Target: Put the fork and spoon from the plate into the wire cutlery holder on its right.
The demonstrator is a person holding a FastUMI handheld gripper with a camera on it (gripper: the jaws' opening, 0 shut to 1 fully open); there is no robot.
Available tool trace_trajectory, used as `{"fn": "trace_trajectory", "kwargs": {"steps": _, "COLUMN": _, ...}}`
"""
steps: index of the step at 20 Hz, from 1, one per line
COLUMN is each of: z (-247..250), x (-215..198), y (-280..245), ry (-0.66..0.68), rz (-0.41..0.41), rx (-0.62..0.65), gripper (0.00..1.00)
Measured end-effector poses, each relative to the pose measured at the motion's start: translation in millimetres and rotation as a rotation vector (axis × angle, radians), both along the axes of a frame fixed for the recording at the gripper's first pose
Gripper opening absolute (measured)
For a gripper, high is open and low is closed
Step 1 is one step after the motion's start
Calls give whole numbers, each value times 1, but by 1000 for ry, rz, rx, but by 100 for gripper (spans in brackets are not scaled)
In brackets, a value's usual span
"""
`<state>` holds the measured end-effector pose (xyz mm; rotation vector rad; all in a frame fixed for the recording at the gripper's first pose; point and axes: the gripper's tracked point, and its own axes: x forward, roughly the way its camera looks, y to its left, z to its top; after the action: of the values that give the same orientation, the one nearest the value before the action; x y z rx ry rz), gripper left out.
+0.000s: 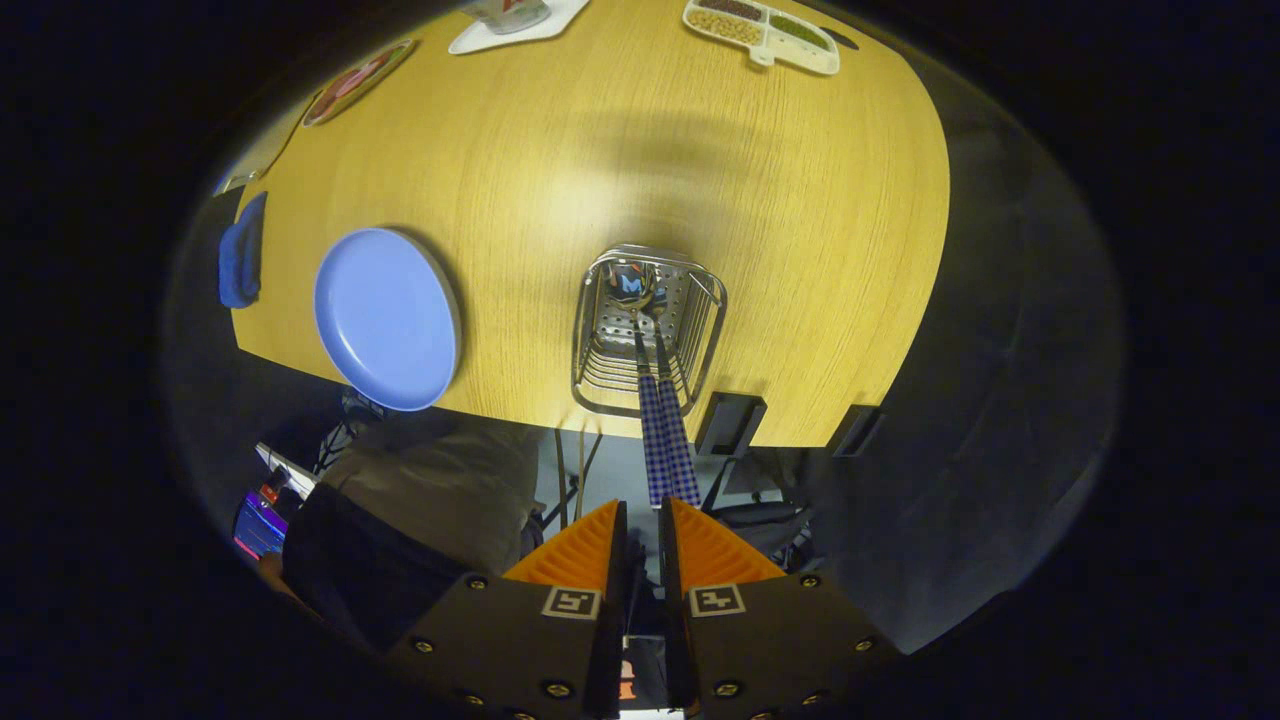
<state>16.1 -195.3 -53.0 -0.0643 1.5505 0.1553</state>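
Observation:
I look straight down on the wire cutlery holder (648, 335), which stands on the wooden table near its front edge. Two pieces of cutlery with blue checked handles (665, 440) stand in it, heads down at the basket's bottom, side by side. Their handle ends reach up to my gripper (643, 515), right at the fingertips. My fingers stand close together with a narrow dark gap. Whether they press on a handle end is hidden. The blue plate (385, 315) lies left of the holder with nothing on it.
A blue cloth (240, 262) lies at the table's left edge. A divided white tray with beans (765, 30), a white board (520, 25) and a round patterned disc (355, 80) sit at the far side. Below the table edge are a person's clothes (430, 510) and cables.

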Motion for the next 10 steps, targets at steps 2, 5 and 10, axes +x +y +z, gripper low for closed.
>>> {"fn": "trace_trajectory", "kwargs": {"steps": 2, "z": 12, "x": -2, "y": 14, "ry": -149, "rz": -20, "rx": 19, "gripper": 18}}
{"fn": "trace_trajectory", "kwargs": {"steps": 5, "z": 39, "x": 6, "y": 48, "ry": -464, "rz": -64, "rx": 50, "gripper": 18}}
{"fn": "trace_trajectory", "kwargs": {"steps": 10, "z": 120, "x": 25, "y": 103, "ry": -1192, "rz": -169, "rx": 96, "gripper": 18}}
